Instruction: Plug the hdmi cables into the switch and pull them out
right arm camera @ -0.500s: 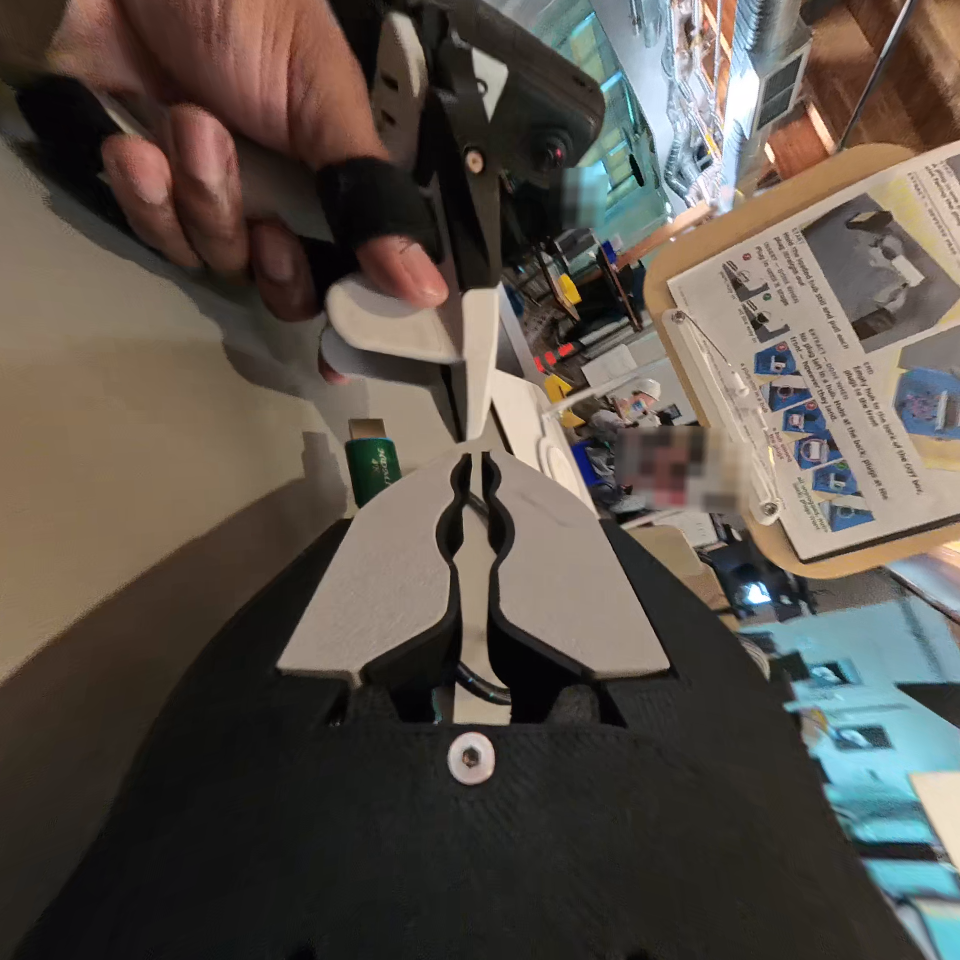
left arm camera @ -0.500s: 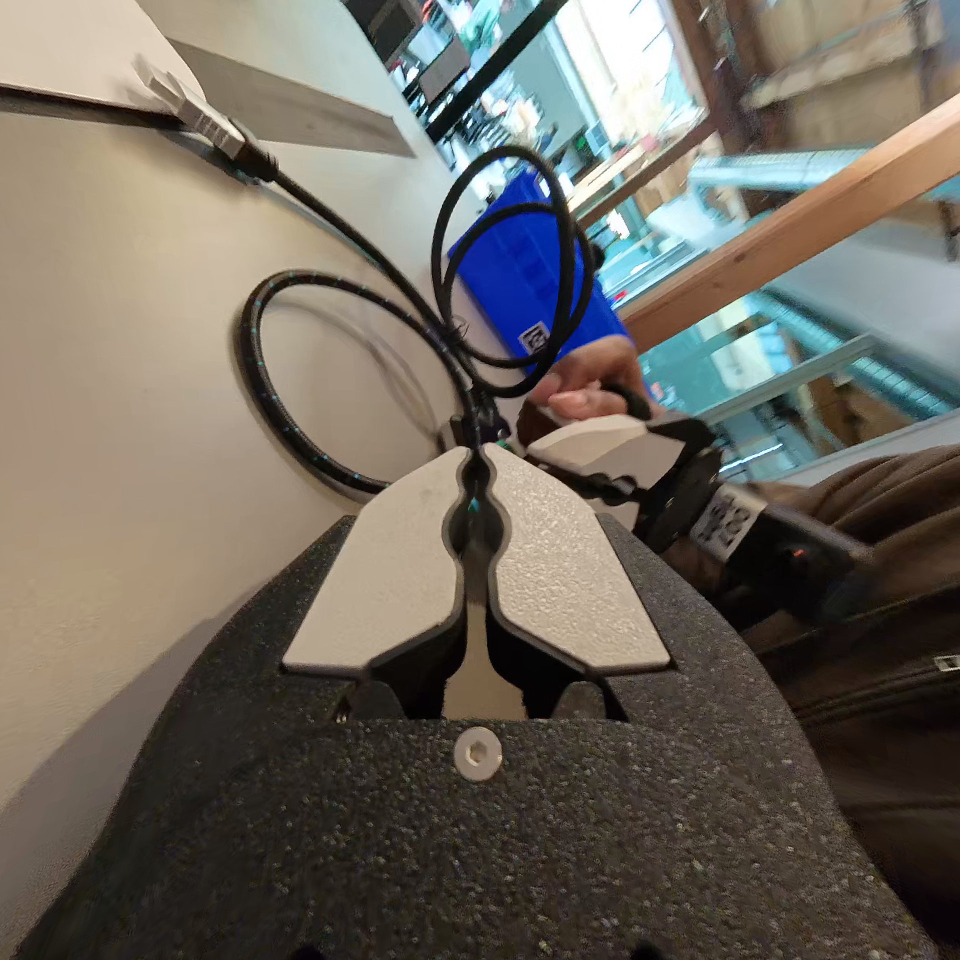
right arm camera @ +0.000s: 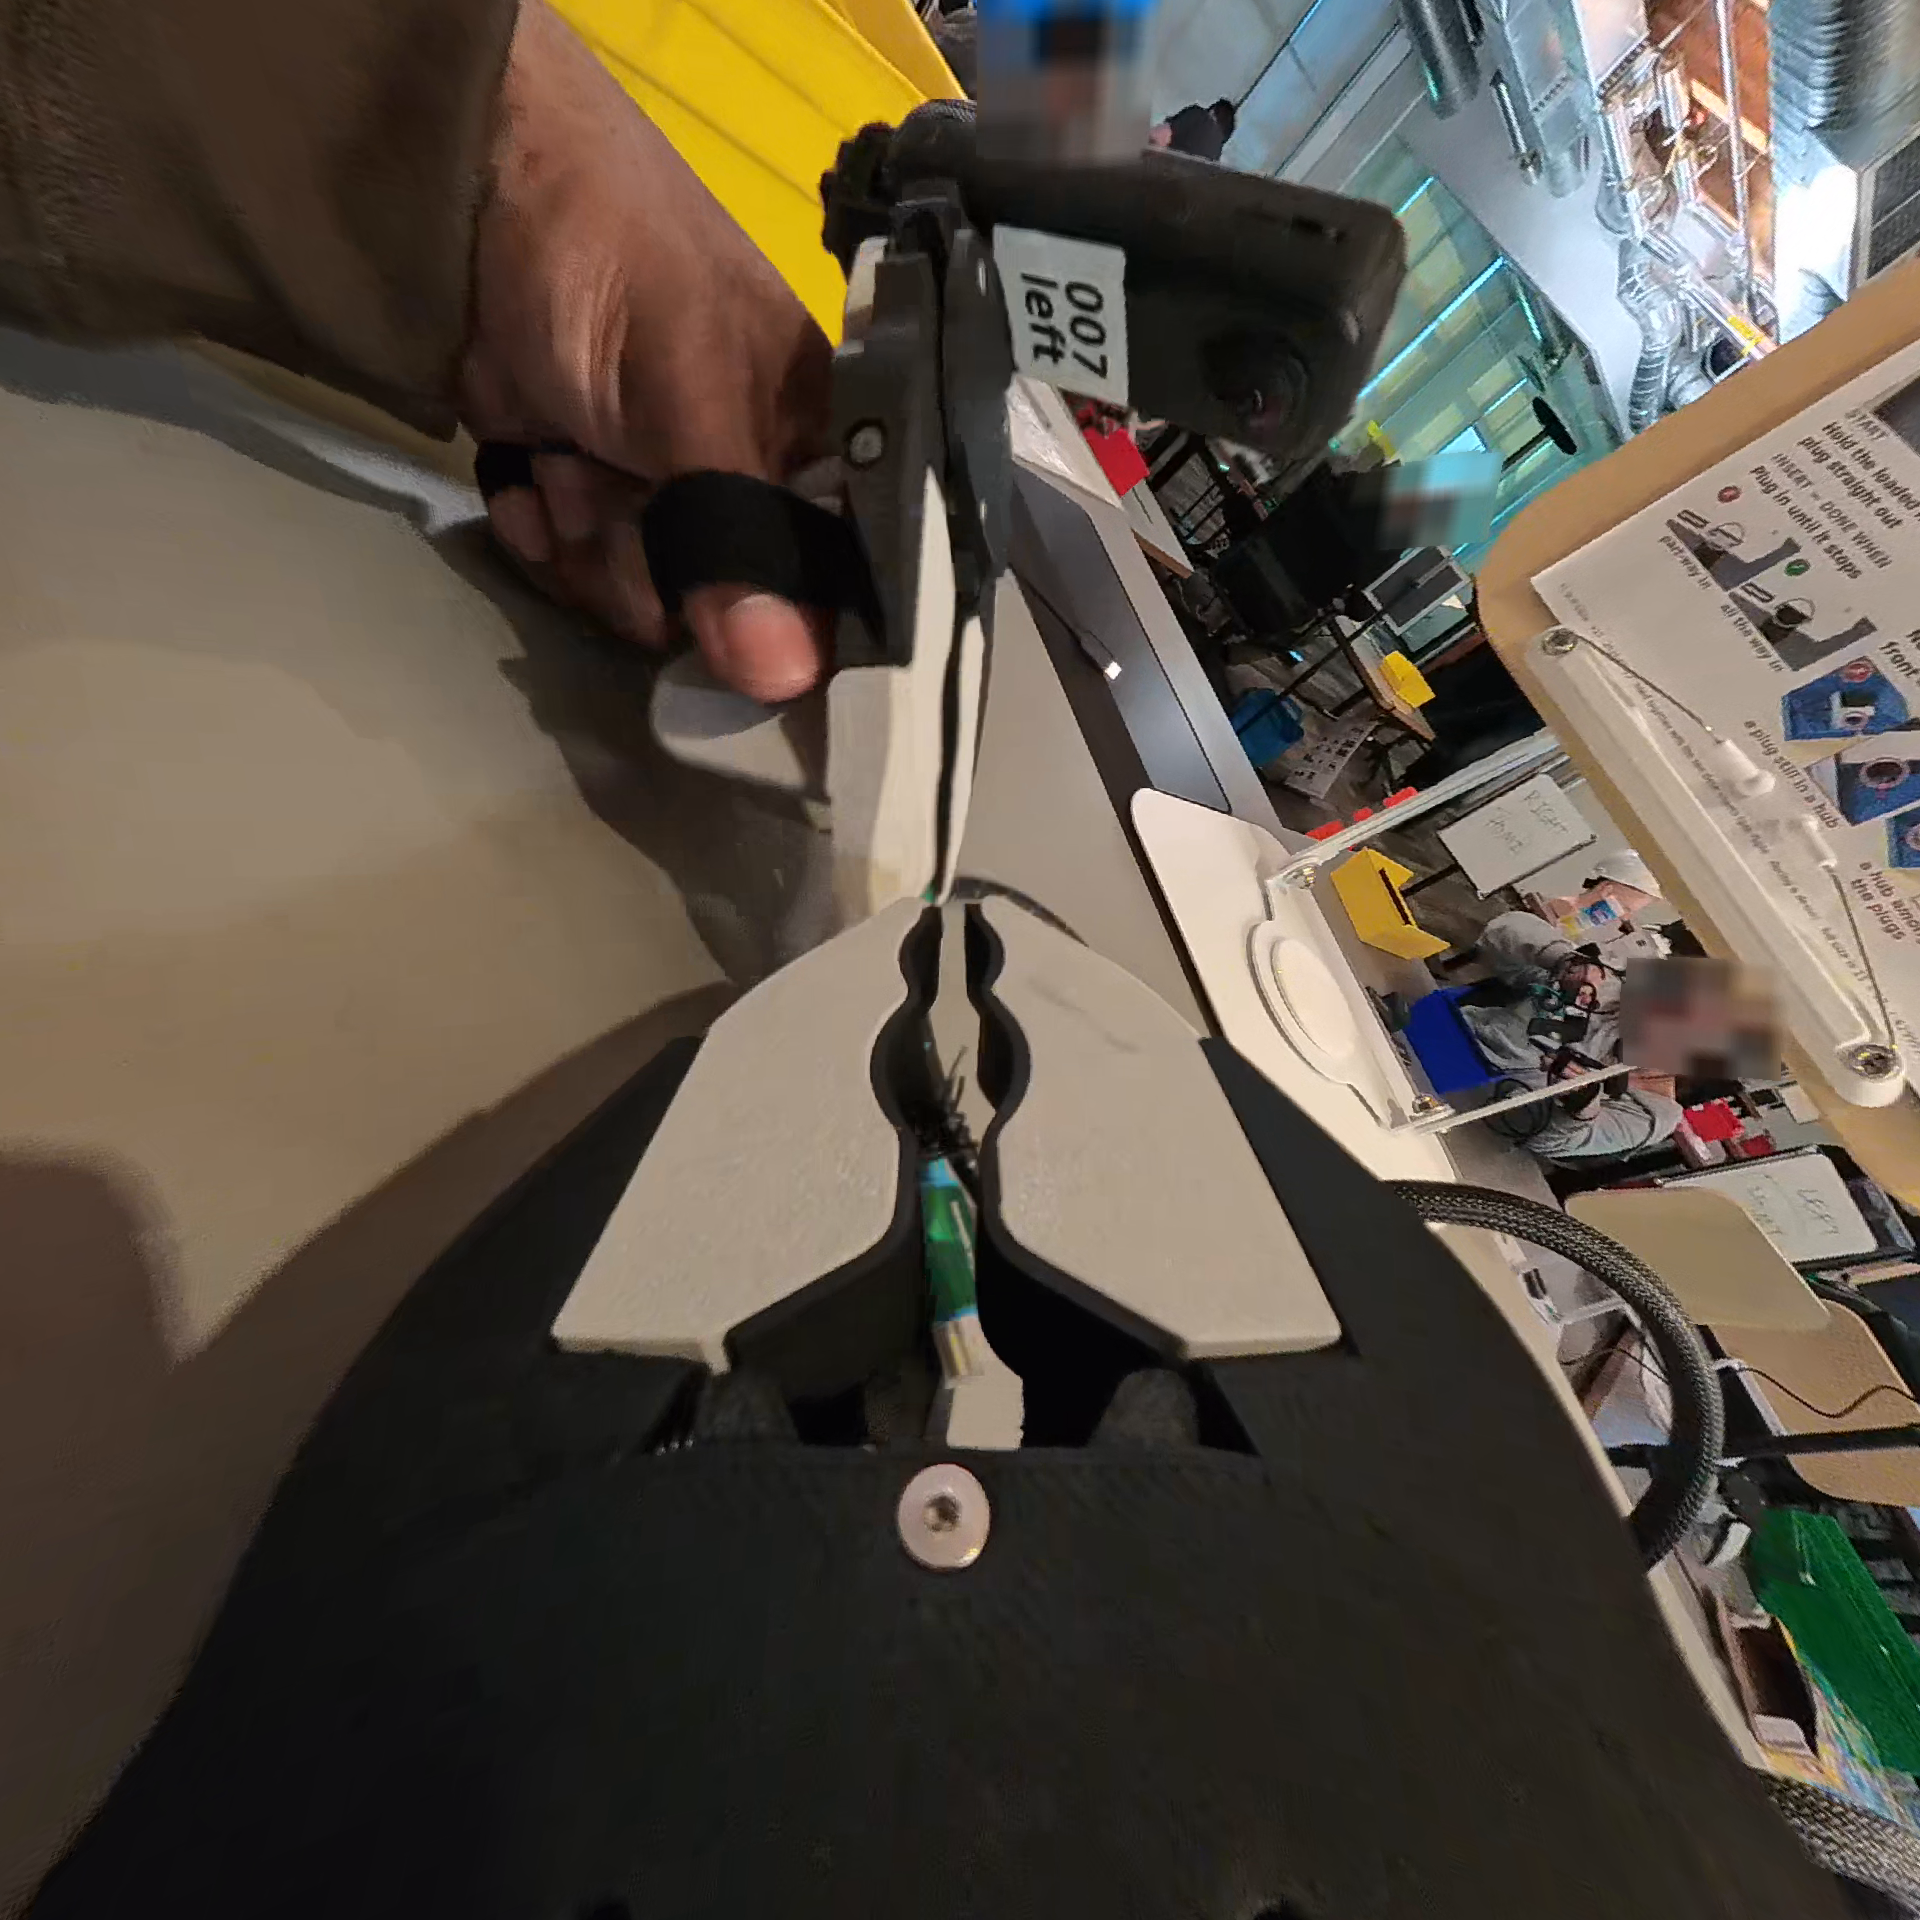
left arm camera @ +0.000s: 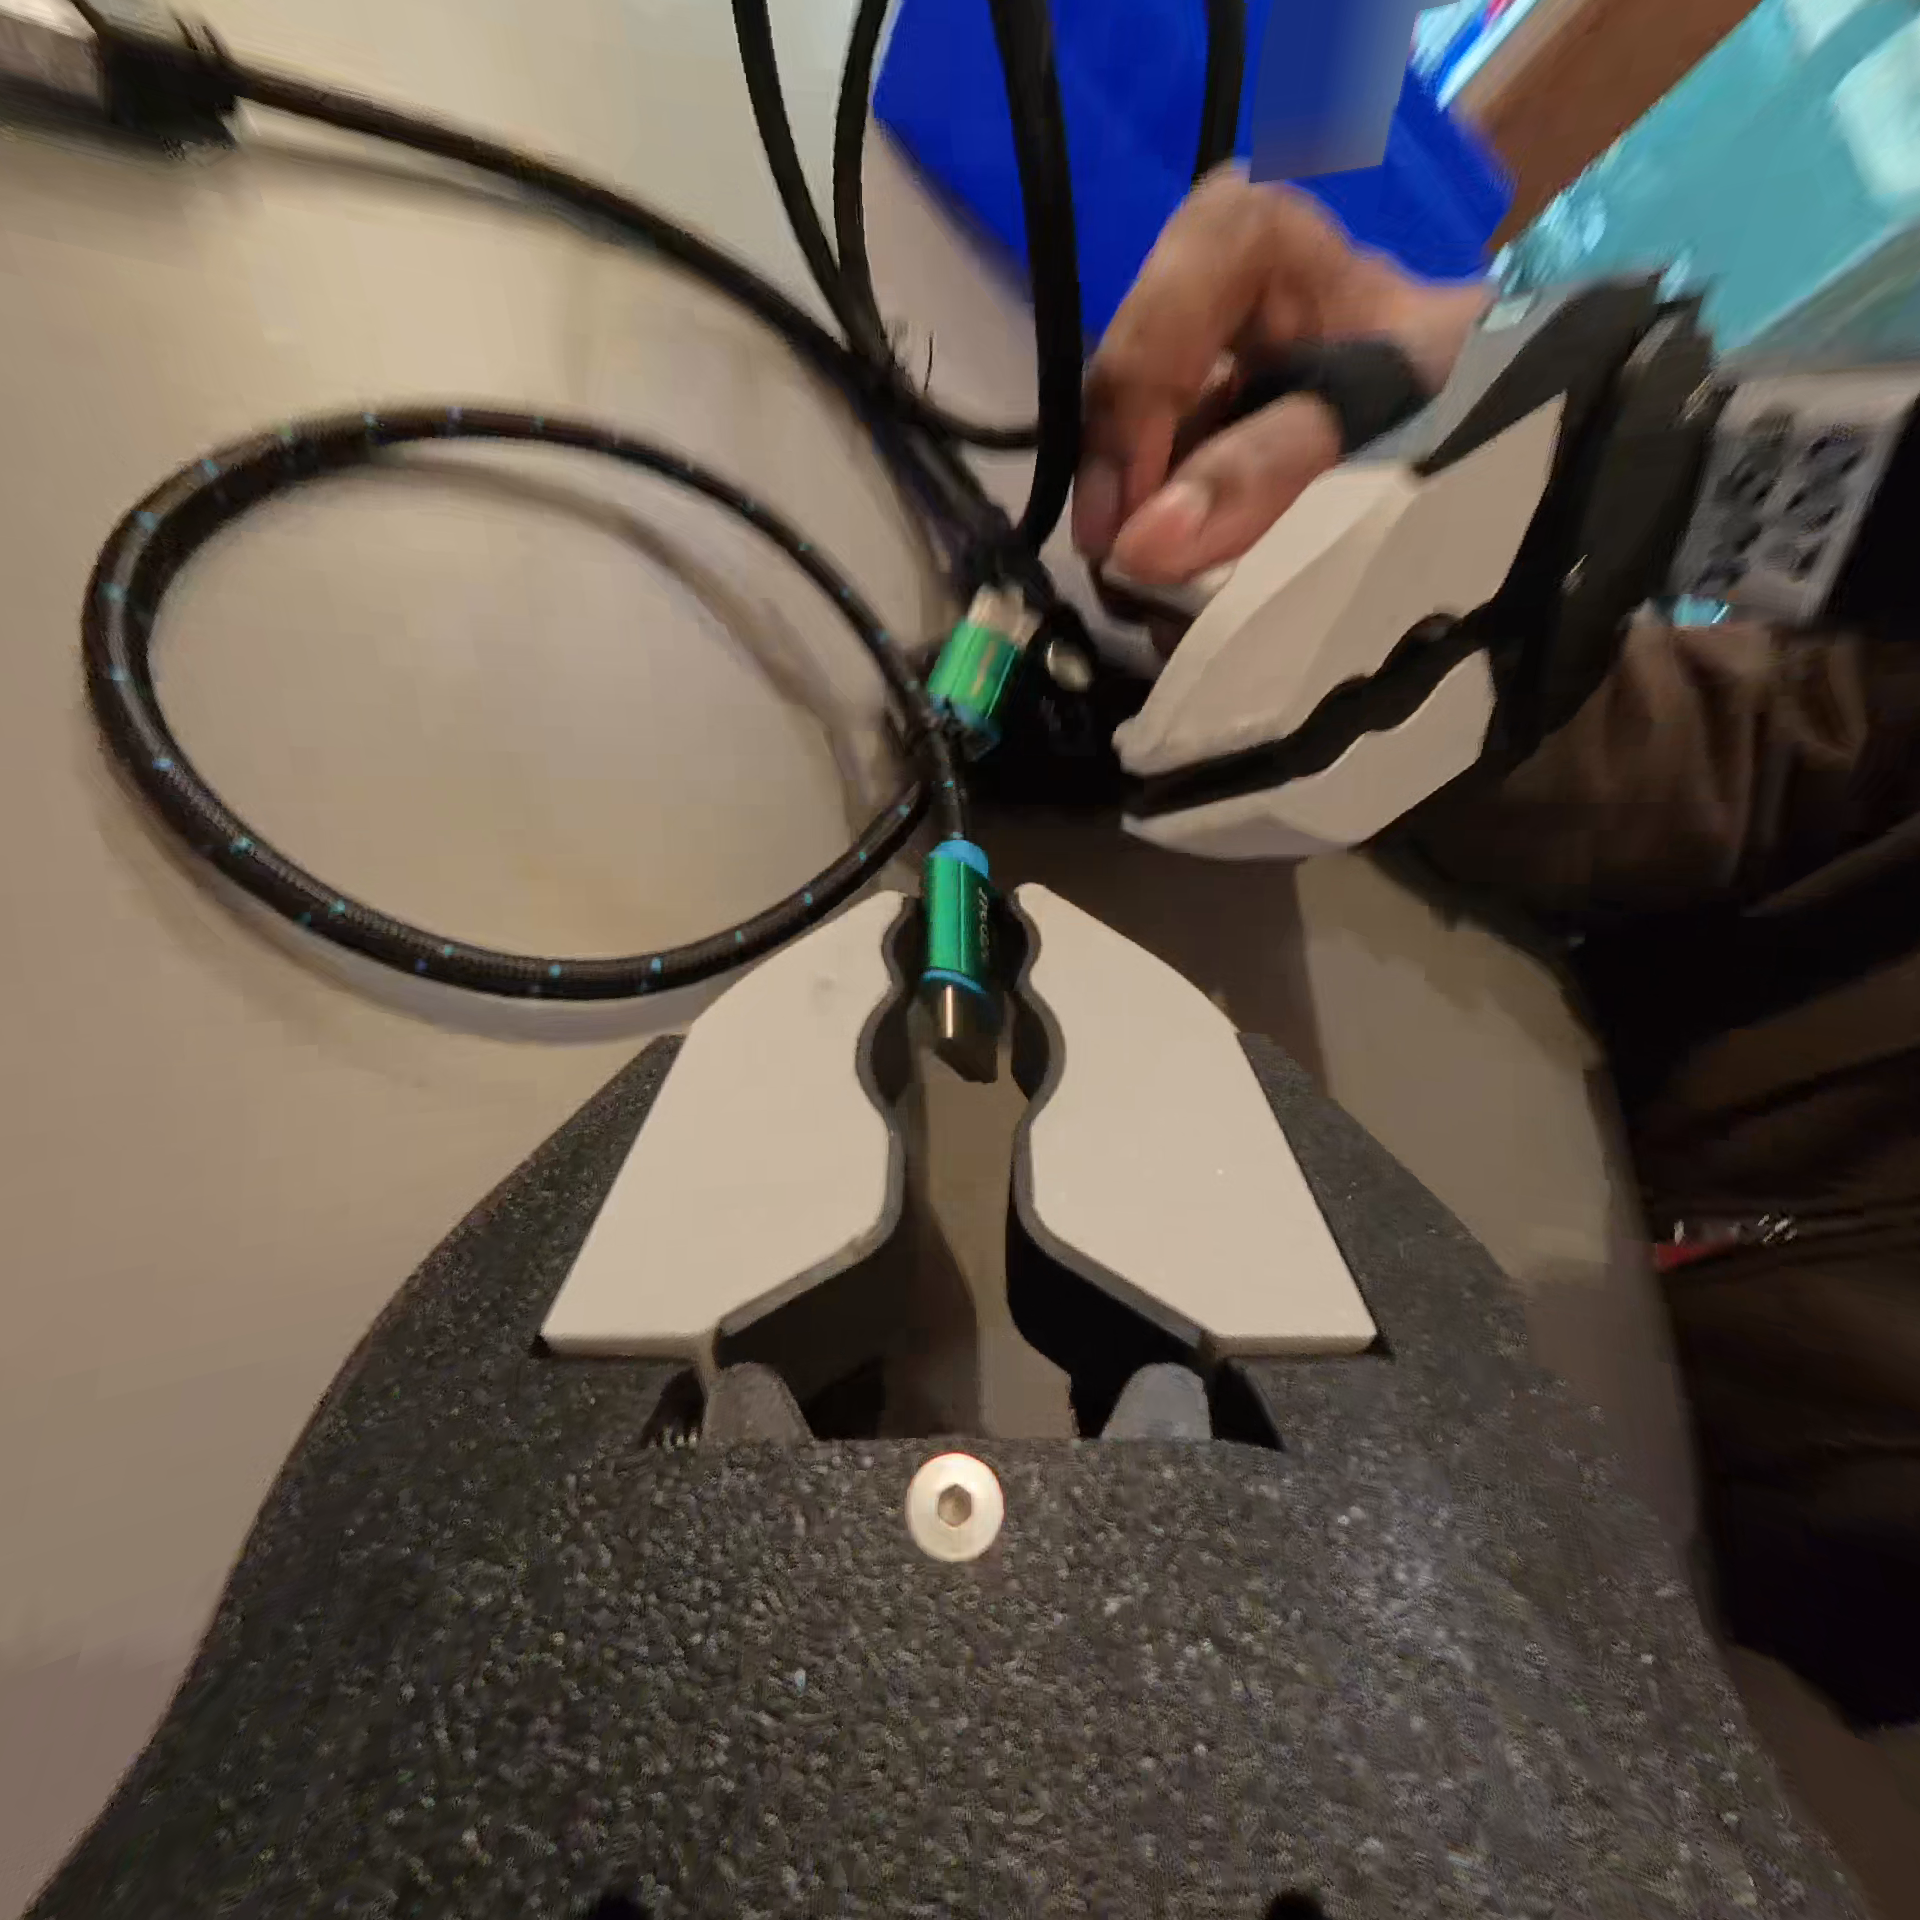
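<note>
The left gripper (left arm camera: 961, 914) holds a green plug (left arm camera: 958, 940) between narrowly parted fingers. The right gripper (right arm camera: 951, 914) fingers are closed on a braided cable (right arm camera: 940, 1091) above the tabletop (left arm camera: 364, 675).

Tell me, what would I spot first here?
Probably the shiny green plug sitting between the left gripper's grey fingers, with its black braided cable curling in a big loop on the pale table. Just beyond, a hand holds the right gripper beside a blue bin.
</note>
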